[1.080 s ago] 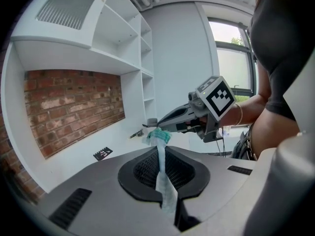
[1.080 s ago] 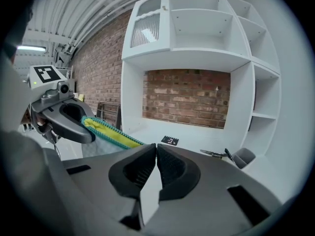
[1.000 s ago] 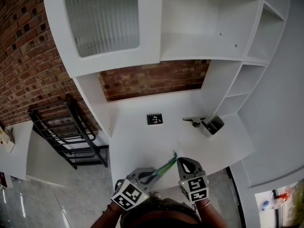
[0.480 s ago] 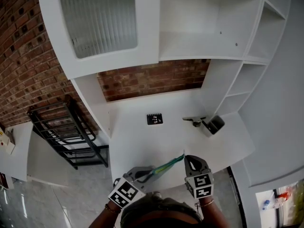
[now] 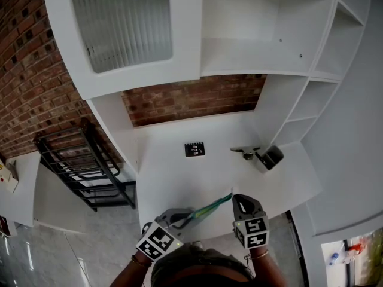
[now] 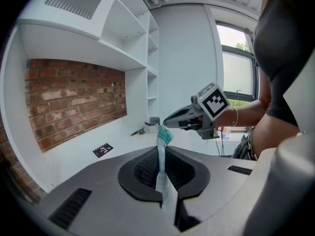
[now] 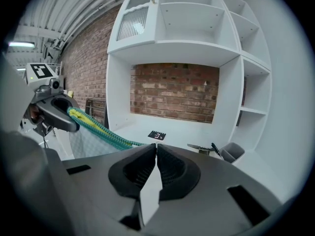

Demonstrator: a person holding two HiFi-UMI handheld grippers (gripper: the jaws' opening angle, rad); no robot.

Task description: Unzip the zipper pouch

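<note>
Zipper pouch stretched between two closed tongs
Left tongs [image 5: 181, 220] pinch one end of the zipper pouch [image 5: 209, 208]; right tongs [image 5: 234, 198] are clamped on its teal far end, holding it taut above the white table's [image 5: 179, 172] near edge.

left gripper [image 6: 161, 152] — fingers [image 6: 141, 170] clamp zipper pouch [image 6: 164, 191] | right gripper [image 6: 168, 123] at far end

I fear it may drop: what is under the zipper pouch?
The white desk shows below and around the zipper pouch, which is held in the air. The strip directly beneath it is covered by the pouch itself.
</note>
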